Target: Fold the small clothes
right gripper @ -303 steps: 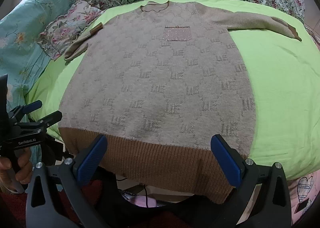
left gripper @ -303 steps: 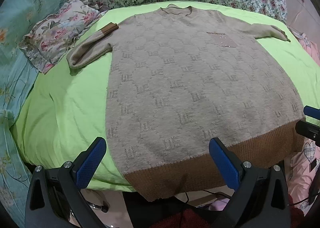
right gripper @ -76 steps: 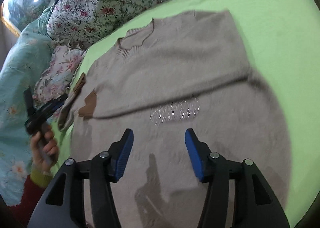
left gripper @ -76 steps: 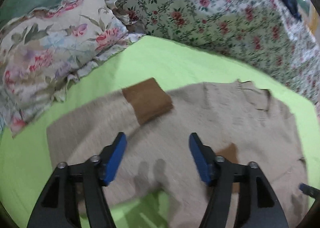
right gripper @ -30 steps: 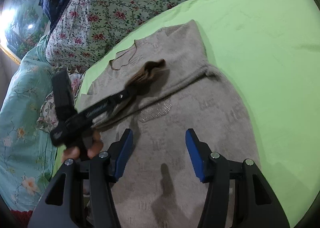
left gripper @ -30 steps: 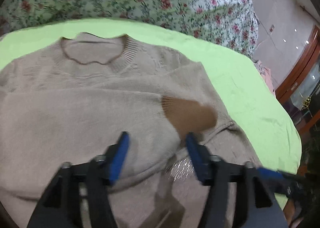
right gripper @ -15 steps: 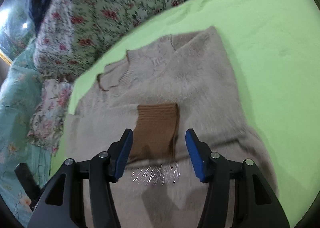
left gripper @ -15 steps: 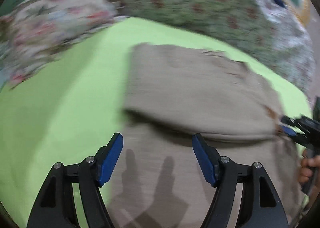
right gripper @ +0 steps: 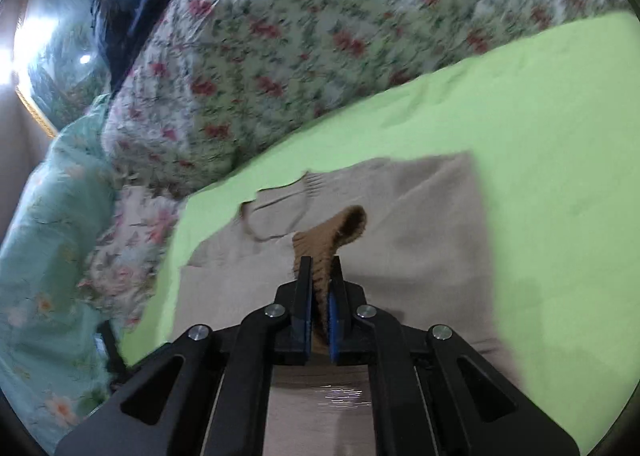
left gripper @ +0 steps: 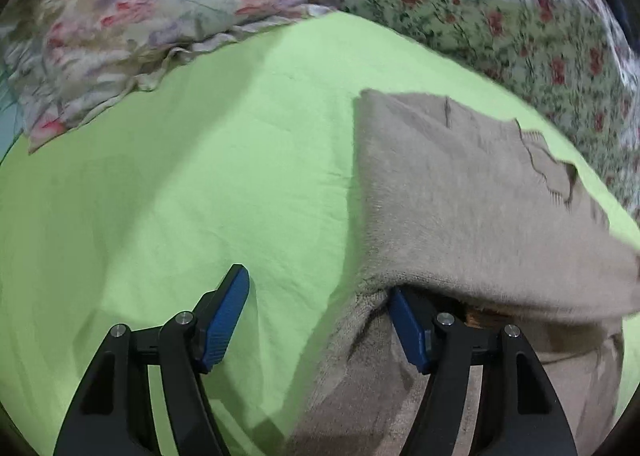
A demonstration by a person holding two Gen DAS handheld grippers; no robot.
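Green bedding (left gripper: 168,184) is spread under a beige sweater (left gripper: 460,192). On it, the brown cuff (right gripper: 332,236) is pinched between the nearly closed fingers of the right gripper (right gripper: 319,288). The left gripper (left gripper: 320,312) is held wide open, its right finger tucked under a fold of the sweater.

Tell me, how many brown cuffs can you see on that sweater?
1: the brown cuff is pinched in the right claw, lifted above the sweater. The other cuff may be hidden.

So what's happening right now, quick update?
Right tool shut on brown sleeve cuff, lifted off the sweater. Left tool open at the sweater's folded edge. Green sheet, nothing in the way.
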